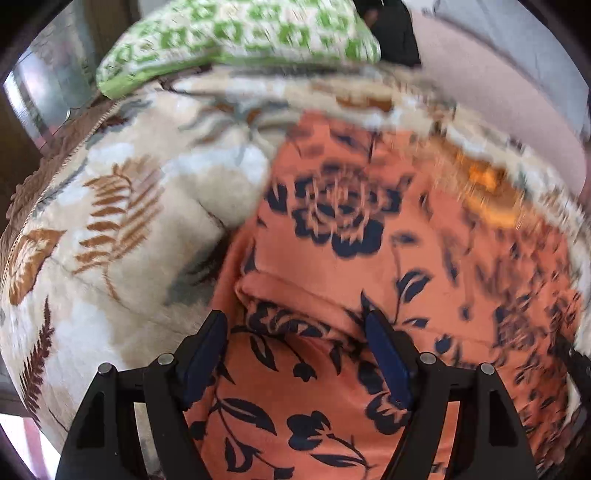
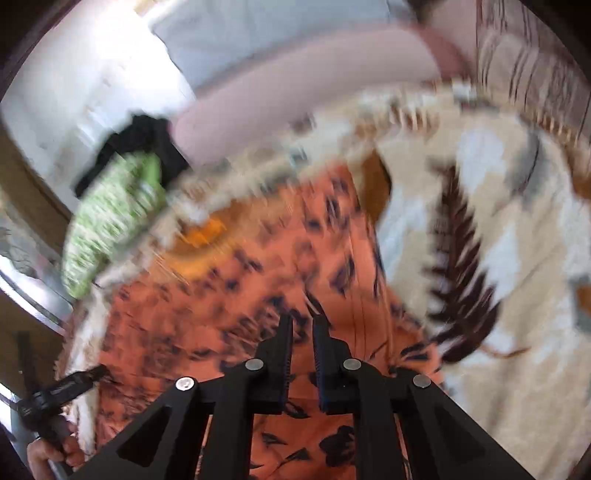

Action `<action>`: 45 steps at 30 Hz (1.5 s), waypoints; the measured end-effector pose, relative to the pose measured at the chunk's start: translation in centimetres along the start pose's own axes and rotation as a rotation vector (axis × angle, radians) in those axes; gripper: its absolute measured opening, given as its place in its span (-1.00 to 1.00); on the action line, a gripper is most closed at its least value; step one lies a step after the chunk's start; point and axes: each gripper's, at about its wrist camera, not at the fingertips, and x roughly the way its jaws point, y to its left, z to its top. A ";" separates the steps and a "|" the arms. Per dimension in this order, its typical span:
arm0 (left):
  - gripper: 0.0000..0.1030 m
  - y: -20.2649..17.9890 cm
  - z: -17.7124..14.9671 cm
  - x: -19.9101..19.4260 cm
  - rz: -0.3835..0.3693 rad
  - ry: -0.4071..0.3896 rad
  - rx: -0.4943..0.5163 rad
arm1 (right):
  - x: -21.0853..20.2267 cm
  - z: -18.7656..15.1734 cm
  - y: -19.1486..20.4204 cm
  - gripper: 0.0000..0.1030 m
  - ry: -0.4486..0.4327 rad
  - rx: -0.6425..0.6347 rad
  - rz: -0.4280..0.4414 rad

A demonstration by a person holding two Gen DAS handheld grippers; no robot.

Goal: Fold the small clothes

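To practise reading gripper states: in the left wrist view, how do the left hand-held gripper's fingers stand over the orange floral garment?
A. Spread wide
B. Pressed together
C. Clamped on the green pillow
A: the left hand-held gripper fingers stand wide apart, orange floral garment visible between them.

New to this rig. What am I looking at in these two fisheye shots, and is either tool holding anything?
There is no robot arm: a person carries a two-finger tool in each hand, and each tool has a camera looking forward along its fingers. One picture is from the left tool, the other from the right tool.

On a leaf-patterned blanket lies an orange garment with dark flowers, the thing to be folded. A green-and-white pillow sits behind it.

The left tool is wide open over a fold of the garment, gripping nothing. The right tool's fingers are nearly together over the garment; the blur hides whether cloth is pinched.
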 end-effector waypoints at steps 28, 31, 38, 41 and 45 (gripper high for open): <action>0.56 -6.1 -1.3 -5.0 0.142 -0.318 0.192 | -0.5 1.3 3.1 -0.74 -0.106 -0.155 -0.001; 0.56 -6.3 -1.6 -6.4 0.120 -0.358 0.186 | -1.4 0.9 3.8 -0.74 -0.127 -0.174 -0.005; 0.56 -6.5 -1.7 -7.1 0.092 -0.377 0.175 | -0.8 1.0 3.0 -0.74 -0.110 -0.134 -0.024; 0.56 -6.6 -1.6 -6.4 0.092 -0.358 0.172 | -0.1 1.0 2.5 -0.74 -0.083 -0.119 -0.030; 0.56 -7.2 -1.1 -3.1 0.072 -0.237 0.178 | 2.1 0.9 1.5 -0.74 0.015 -0.092 -0.064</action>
